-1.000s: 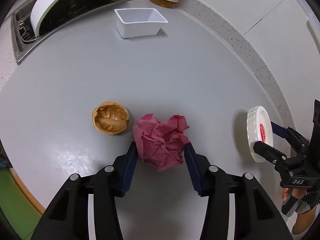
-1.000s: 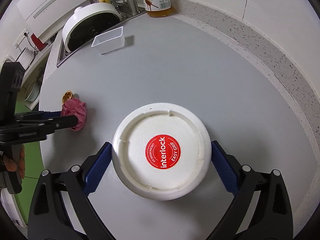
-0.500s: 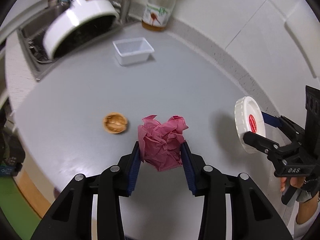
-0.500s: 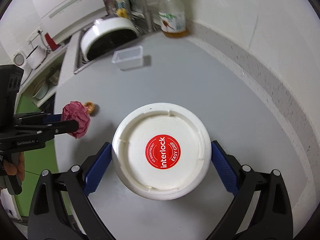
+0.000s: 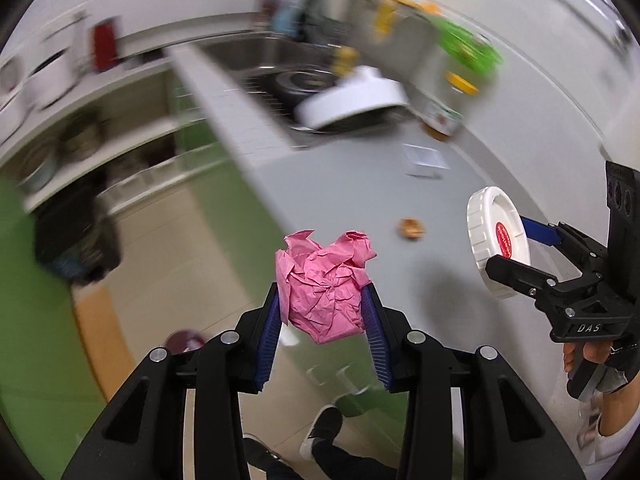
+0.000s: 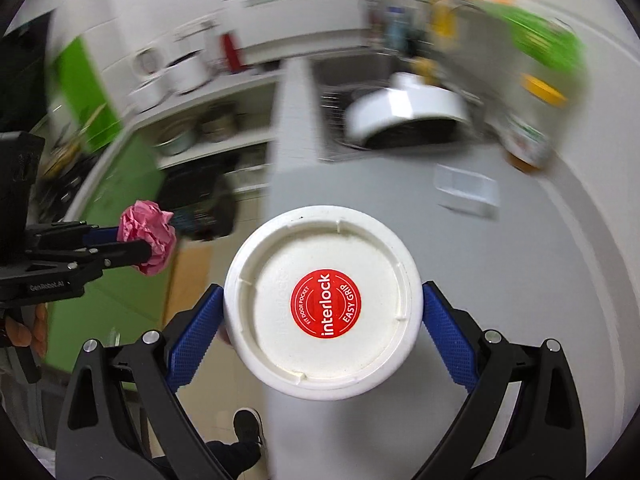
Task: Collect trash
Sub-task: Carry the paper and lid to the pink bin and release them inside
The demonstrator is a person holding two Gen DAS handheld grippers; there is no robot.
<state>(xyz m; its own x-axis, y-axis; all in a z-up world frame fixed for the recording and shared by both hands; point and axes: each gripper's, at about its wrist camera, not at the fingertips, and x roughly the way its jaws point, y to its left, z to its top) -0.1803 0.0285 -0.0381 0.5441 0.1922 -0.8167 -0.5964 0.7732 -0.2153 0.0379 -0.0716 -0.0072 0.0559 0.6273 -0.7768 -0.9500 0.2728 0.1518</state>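
Note:
My left gripper (image 5: 325, 312) is shut on a crumpled pink paper ball (image 5: 325, 284), lifted clear of the grey counter (image 5: 360, 184) and hanging past its front edge above the floor. In the right wrist view that ball (image 6: 149, 237) shows at the left in the left gripper (image 6: 154, 246). My right gripper (image 6: 322, 318) is shut on a round white lid (image 6: 322, 312) with a red sticker, raised over the counter (image 6: 520, 280). The lid (image 5: 498, 240) and the right gripper (image 5: 508, 250) also appear at the right of the left wrist view. A brown walnut shell (image 5: 411, 228) lies on the counter.
A clear plastic tub (image 5: 425, 160) sits further back on the counter, near a honey jar (image 5: 444, 120) and a white pot (image 5: 356, 100) in the sink. Green floor and shelves lie to the left. A person's shoes (image 5: 324, 432) stand below the counter edge.
Both grippers have risen and pulled back from the counter with the paper ball and the lid. The view has swung left, showing the counter's edge, the floor and the shelves.

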